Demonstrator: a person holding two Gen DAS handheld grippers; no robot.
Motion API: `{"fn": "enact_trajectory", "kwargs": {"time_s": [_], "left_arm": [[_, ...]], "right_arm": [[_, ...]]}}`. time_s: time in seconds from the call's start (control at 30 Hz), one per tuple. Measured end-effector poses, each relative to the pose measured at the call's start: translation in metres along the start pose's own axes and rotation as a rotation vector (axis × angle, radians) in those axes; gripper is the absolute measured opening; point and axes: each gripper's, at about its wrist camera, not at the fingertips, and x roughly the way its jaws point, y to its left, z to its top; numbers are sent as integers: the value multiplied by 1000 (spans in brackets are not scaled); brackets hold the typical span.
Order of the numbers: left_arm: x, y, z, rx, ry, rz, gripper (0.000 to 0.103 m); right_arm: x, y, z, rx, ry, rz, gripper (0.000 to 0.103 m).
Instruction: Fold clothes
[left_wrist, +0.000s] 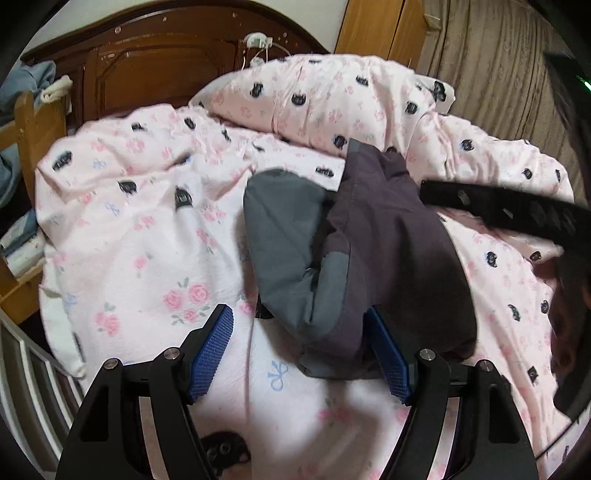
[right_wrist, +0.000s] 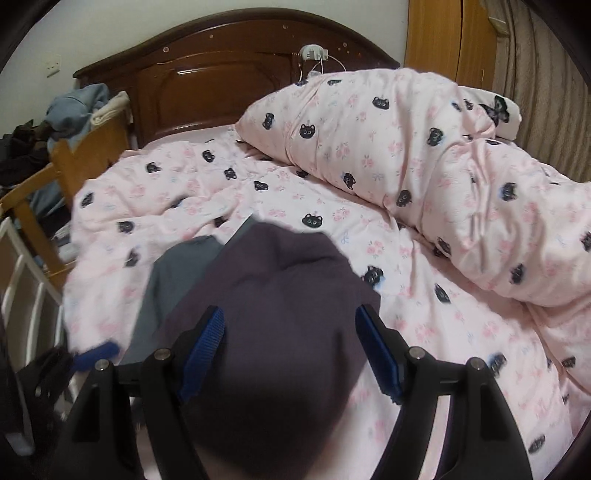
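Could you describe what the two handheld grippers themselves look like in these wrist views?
Both look alike. The left gripper and the right gripper each have two black, angular plastic arms with triangular cut-outs and round silver pivot pins. Their fingers carry blue, finely ribbed pads on the inner faces. No cables, markings or sleeves are visible.

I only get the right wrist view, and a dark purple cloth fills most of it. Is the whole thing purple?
Observer: No. The left wrist view shows the garment has a wide grey part along its left side.
Operator: Is the other tool gripping it?
Observer: No. The left gripper has its fingers wide open, and the garment's near end lies between them on the pink bedcover.
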Motion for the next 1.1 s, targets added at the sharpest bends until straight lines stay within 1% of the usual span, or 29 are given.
{"fn": "enact_trajectory", "kwargs": {"time_s": [0.07,0.17,0.3,0.4,0.43,0.47,0.53,0.67,0.77,0.93,1.1], "left_arm": [[-11,-3,2,17,-6,11,70],[-32,-7,3,50,-14,22,70],[-55,-10,3,76,-15,33,70],[-74,-12,5,89,-31,48,71],[-80,-13,5,97,-37,54,71],[-88,-14,5,105,-42,61,76],[-104,-15,3,116,-52,69,79],[-131,-18,-1,127,-70,77,83],[-144,-16,-3,110,-52,92,89],[-160,-17,-6,96,-37,113,90],[-179,-24,-11,114,-58,115,90]], "right_arm": [[-17,3,-10,9,2,-7,83],[-37,6,-27,21,-6,5,85],[-63,10,-48,23,-17,4,85],[-81,15,-60,23,-28,9,85],[-86,16,-63,23,-30,13,86],[-91,18,-66,23,-32,16,86],[-100,20,-71,27,-35,15,88],[-126,31,-83,24,-50,18,89],[-143,38,-91,22,-58,20,90],[-169,43,-102,33,-70,30,92],[-196,47,-110,42,-89,32,93]]}}
